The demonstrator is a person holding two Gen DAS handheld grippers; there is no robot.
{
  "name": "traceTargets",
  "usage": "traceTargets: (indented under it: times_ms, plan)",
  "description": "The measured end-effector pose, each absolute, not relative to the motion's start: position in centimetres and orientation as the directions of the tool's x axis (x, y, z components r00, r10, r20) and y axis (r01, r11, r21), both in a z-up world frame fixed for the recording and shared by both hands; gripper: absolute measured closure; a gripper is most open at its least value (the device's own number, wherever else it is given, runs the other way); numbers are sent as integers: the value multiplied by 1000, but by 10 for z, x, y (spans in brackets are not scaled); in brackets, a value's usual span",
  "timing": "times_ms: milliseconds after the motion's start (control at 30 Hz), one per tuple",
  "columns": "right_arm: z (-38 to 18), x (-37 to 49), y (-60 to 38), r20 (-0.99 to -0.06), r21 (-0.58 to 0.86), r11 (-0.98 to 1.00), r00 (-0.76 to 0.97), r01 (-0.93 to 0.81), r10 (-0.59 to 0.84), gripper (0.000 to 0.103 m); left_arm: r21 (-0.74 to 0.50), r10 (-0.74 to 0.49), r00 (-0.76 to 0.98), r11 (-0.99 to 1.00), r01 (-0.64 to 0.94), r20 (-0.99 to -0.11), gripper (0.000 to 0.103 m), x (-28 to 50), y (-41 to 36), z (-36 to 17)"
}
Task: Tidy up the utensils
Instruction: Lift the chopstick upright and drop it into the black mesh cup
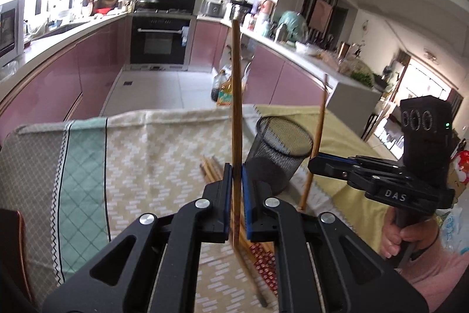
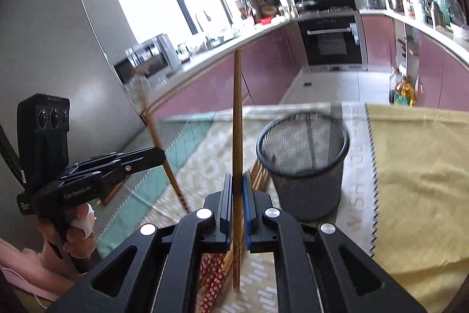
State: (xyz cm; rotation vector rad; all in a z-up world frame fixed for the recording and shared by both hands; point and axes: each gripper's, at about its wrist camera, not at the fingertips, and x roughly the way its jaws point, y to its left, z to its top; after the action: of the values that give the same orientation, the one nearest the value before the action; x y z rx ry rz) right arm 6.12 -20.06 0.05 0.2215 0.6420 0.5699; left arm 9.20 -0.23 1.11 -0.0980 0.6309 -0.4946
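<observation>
Left gripper [image 1: 235,169] clamps one upright chopstick [image 1: 236,96] above the patterned cloth [image 1: 146,154]; loose chopsticks [image 1: 209,167] lie beside the mesh cup [image 1: 278,154]; right gripper [image 2: 236,181] clamps a second chopstick [image 2: 237,119], left of the cup.

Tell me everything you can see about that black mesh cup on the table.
The black mesh cup is a round wire-mesh holder with a solid dark rim and a darker band around its base. It stands upright on the patterned cloth, beside the yellow cloth. Its inside looks empty as far as the mesh shows. Loose chopsticks lie on the cloth right by its base; whether they touch it is unclear. Neither gripper touches it.
</observation>
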Motion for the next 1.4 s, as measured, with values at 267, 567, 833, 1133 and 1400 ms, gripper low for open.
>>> traceTargets:
  times_ms: [267, 567, 833, 1133, 1400]
  plan:
    - [55, 67, -228, -382, 332, 819, 727, -468, 570, 97, -267, -545, 737, 838, 475, -399, 96, 98, -6, 72]
    - [83, 92, -251, -364, 278, 860, 781, -429, 507, 97, -254, -585, 715, 811, 528, -382, 96, 134, -49, 96]
    - [47, 122, -246, -514, 277, 875, 708, -397, 484, 97, -221, -565, 621, 810, 544, -543, 96, 161, -95, 45]
    - [13, 148, -227, -645, 274, 882, 608, -383, 464, 97, -188, -524, 569, 818, 544, -634, 95, 190, -111, -1]
    - [7, 160, -232, -640, 304, 887, 615, -347, 460, 90, -178, -493, 575, 838, 516, -653, 74, 201, -106, -13]
